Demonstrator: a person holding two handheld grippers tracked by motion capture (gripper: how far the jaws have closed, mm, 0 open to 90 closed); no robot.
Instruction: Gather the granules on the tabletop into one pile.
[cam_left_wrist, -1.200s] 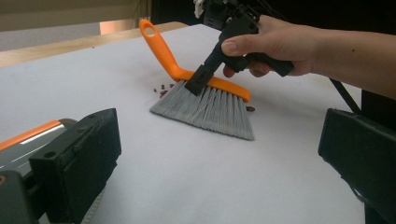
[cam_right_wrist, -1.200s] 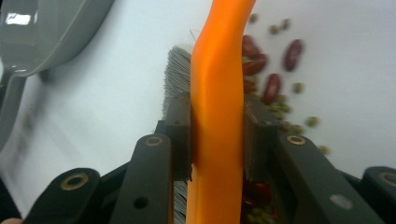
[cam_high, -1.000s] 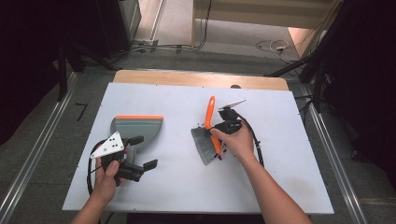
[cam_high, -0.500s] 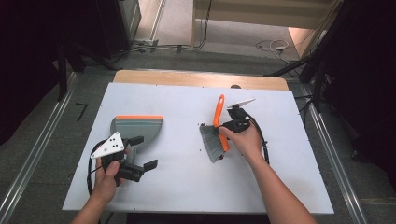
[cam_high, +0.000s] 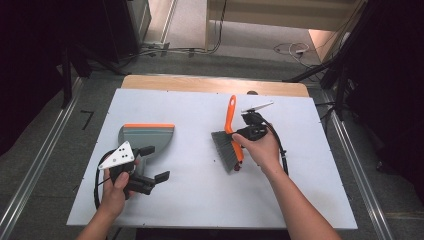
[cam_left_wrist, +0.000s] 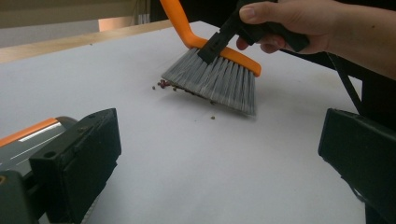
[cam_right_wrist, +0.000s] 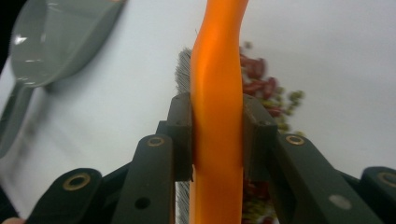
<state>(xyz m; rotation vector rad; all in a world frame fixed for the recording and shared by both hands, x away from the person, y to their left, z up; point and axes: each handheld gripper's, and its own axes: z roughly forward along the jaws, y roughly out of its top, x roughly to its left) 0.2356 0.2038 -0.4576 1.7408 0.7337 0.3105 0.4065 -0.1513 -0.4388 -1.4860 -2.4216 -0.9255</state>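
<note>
High view — right claw (cam_high: 239, 134) clamped on the orange-handled hand brush with grey bristles (cam_high: 229, 145), mid-table (cam_high: 300, 200); left claw (cam_high: 150, 164) wide open, holding nothing, just beside the grey plastic dustpan with orange lip (cam_high: 146, 136). Left gripper view — bristles tilted, tips by small dark crumbs (cam_left_wrist: 163, 85). Right gripper view — jaws pinch the handle; red and green beans (cam_right_wrist: 266, 88) behind.

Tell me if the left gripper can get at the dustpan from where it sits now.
Probably yes. The left gripper lies right beside the dustpan, jaws open and empty, with only bare table between them. The brush in the right gripper is well off to the side.
</note>
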